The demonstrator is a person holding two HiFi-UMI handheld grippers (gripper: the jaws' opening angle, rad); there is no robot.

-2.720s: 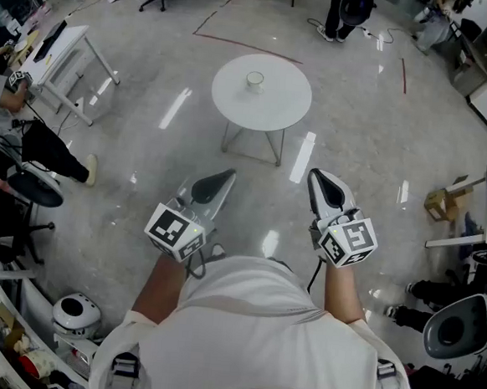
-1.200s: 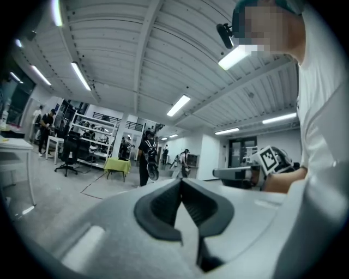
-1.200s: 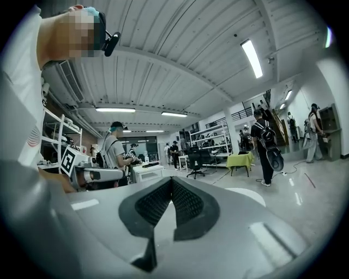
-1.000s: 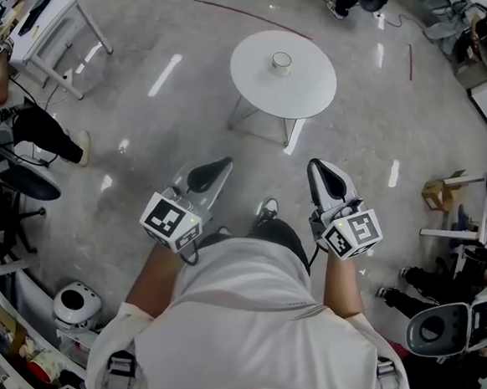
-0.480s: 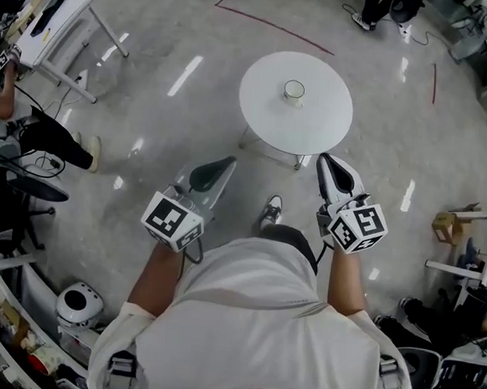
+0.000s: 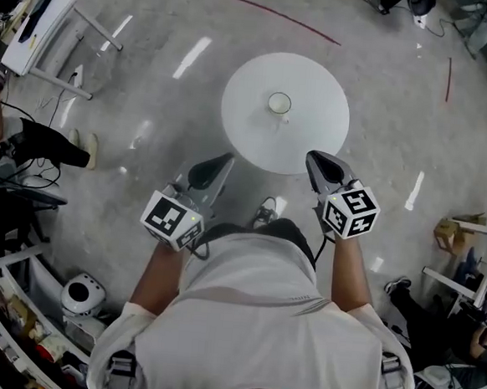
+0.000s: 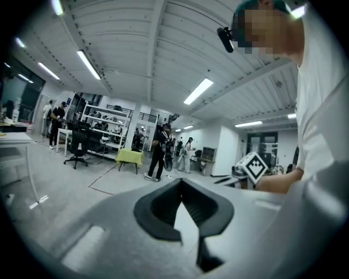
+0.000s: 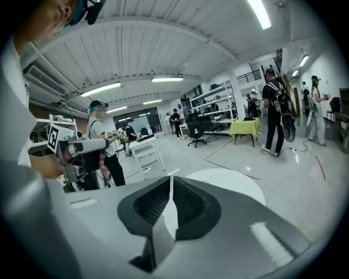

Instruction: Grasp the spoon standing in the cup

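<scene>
Cup (image 6: 278, 102) centred on round table (image 6: 315, 132); right gripper (image 6: 318, 161) jaws opening, empty

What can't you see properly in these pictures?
- The spoon: in the head view the cup is too small to show anything standing inside.
- The cup: in the right gripper view none shows; the right gripper, jaws opening with nothing between, covers much of the table.
- Table and cup: outside the left gripper view.
</scene>
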